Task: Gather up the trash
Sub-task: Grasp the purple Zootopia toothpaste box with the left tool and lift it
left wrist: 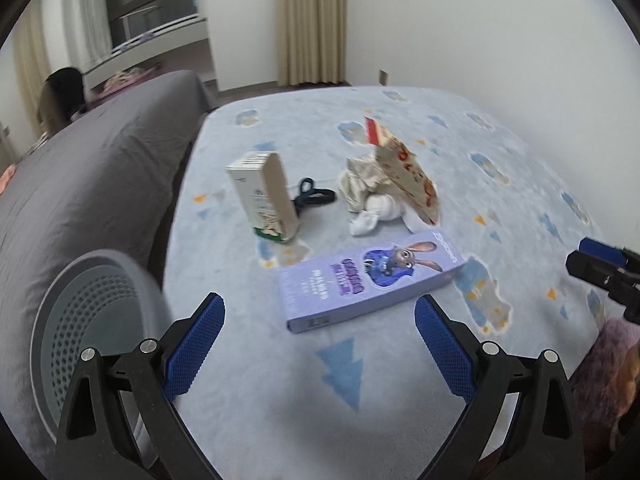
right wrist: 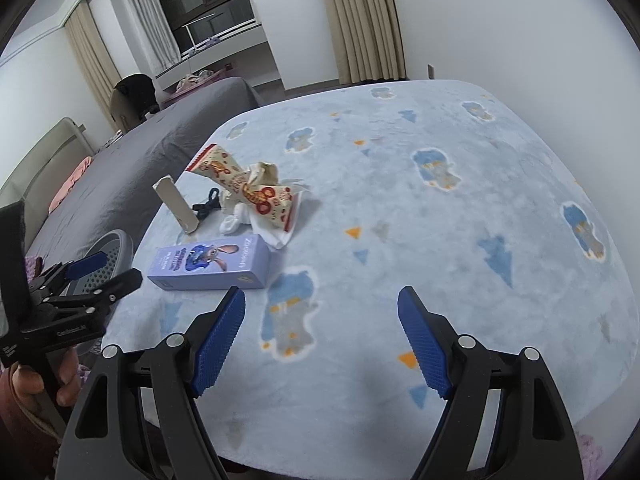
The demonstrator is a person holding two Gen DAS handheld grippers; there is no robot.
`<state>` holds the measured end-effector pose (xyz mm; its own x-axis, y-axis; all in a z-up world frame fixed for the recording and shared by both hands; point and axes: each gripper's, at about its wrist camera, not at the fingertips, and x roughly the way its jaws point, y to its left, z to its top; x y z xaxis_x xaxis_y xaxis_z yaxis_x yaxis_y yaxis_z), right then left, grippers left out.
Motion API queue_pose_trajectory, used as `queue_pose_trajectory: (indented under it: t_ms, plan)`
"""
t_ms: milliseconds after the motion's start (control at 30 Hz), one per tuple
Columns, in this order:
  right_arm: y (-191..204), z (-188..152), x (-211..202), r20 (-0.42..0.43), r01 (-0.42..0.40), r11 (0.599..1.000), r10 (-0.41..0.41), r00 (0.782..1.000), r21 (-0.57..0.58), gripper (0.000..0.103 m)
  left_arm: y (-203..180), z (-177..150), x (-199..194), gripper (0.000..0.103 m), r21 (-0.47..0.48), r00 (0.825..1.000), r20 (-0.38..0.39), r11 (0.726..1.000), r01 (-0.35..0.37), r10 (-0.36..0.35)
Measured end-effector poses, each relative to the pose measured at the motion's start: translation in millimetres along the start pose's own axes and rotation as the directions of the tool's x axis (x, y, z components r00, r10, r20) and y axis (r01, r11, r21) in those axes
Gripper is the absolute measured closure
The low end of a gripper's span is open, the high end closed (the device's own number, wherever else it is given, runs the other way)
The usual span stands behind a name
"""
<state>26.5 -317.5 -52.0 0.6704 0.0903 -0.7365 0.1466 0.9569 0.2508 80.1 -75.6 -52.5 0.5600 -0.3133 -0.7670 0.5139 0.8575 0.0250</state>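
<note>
On the light blue blanket (left wrist: 400, 360) lie a flat purple box with a rabbit picture (left wrist: 372, 278) (right wrist: 210, 266), an upright beige-green carton (left wrist: 264, 196) (right wrist: 178, 204), a snack wrapper with red print (left wrist: 404, 172) (right wrist: 248, 190), crumpled white tissues (left wrist: 372, 210) (right wrist: 236, 218) and a dark hair tie (left wrist: 314, 196) (right wrist: 206, 206). My left gripper (left wrist: 320, 320) is open and empty, just short of the purple box; it also shows in the right wrist view (right wrist: 108, 270). My right gripper (right wrist: 320, 308) is open and empty over bare blanket, right of the box.
A grey perforated bin (left wrist: 92, 320) (right wrist: 106, 256) stands at the blanket's left edge beside a grey-covered bed (left wrist: 80, 184). Curtains (left wrist: 312, 20) and white walls are behind. A purple fuzzy item (left wrist: 612, 348) lies at the right.
</note>
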Motion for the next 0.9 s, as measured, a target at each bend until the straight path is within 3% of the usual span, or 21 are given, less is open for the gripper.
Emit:
queue_pose_trajectory:
  t_ms: [400,600,900]
  plan:
    - [-8.7,-1.7,4.1,-0.006,-0.020,1.000,0.021,1.000,0.022,0.028,-4.7,11.7,42.3,0.009,0.229,0.990,-0.079,0.965,0.130,-0.115]
    - [-9.6,-3.2,8.0,-0.017,-0.028,0.999,0.028,0.999,0.027,0.028,-3.3,14.5,58.9,0.009,0.271,0.987,-0.100,0.952,0.145,-0.122]
    - [-12.9,-4.7,9.5,-0.015,-0.021,0.999,0.022,1.000,0.034,0.028,-12.9,8.2,61.0,0.009,0.286,0.962,-0.132,0.920,0.270,-0.241]
